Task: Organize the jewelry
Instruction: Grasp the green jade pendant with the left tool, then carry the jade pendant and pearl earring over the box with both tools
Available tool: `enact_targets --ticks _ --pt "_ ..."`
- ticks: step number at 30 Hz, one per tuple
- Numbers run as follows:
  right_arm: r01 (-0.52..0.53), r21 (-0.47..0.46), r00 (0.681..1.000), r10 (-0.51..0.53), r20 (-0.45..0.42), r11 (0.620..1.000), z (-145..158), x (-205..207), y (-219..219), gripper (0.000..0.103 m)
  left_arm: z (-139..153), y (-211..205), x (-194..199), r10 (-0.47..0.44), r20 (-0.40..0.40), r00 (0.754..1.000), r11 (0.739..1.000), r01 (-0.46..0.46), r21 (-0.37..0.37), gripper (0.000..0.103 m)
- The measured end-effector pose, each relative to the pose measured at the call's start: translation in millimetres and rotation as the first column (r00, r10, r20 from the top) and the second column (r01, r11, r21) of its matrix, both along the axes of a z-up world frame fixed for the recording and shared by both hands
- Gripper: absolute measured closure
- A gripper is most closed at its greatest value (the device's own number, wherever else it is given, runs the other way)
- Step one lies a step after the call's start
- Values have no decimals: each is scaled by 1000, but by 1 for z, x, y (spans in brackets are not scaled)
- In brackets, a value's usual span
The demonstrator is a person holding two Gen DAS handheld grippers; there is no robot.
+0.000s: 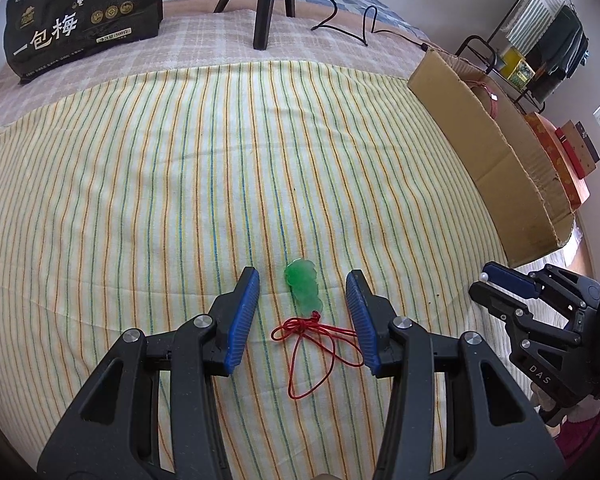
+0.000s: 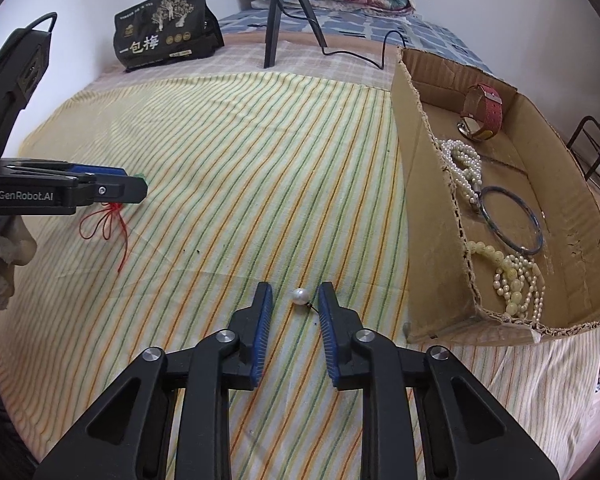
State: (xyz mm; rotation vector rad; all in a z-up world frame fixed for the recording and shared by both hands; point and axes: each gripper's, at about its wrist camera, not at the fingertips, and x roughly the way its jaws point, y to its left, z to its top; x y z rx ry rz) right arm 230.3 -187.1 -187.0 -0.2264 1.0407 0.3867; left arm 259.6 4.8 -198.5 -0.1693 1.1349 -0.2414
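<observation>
A green jade pendant (image 1: 302, 286) on a red cord (image 1: 312, 340) lies on the striped cloth (image 1: 140, 200). My left gripper (image 1: 303, 280) straddles it, open, with neither pad touching it. In the right wrist view a single pearl earring (image 2: 300, 295) rests on the cloth between the fingers of my right gripper (image 2: 295, 292). Its pin meets the right pad, and a gap shows on the left, so this gripper is open. The left gripper (image 2: 138, 184) shows at the far left above the red cord (image 2: 108, 220). The right gripper (image 1: 496, 280) appears at the right edge of the left wrist view.
An open cardboard box (image 2: 432, 200) on the right holds a red-strapped watch (image 2: 482, 112), pearl strands (image 2: 464, 168), a bangle (image 2: 512, 220) and cream beads (image 2: 516, 280). A black snack bag (image 2: 166, 36), a tripod (image 2: 274, 20) and a cable (image 2: 360, 54) stand behind.
</observation>
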Motion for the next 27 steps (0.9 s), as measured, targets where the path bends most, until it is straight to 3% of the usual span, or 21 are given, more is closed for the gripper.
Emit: enact_targets --ticks 7,10,12,14,22,27 --pt "-3 0 1000 3 -4 1000 1 0 1 91 -1 -4 -3 -14 15 1000 999 13 36 59" --pt "-5 -1 1000 5 -3 1000 1 -1 1 94 -1 -3 -5 -7 15 1000 999 6 43 68" --pt "-5 -5 1000 5 -1 1000 1 -1 2 94 -1 -2 -5 -9 20 1000 998 7 56 81" --pt "-6 -8 1000 6 1 1000 1 -1 3 94 -2 0 -5 -6 20 1000 998 4 57 87" --pt "-10 -20 1000 10 7 1000 1 -1 5 94 0 -12 -13 -53 50 997 991 47 122 87" --pt "-12 -14 1000 12 12 1000 4 -2 6 94 1 -11 -13 -52 52 997 993 46 107 92"
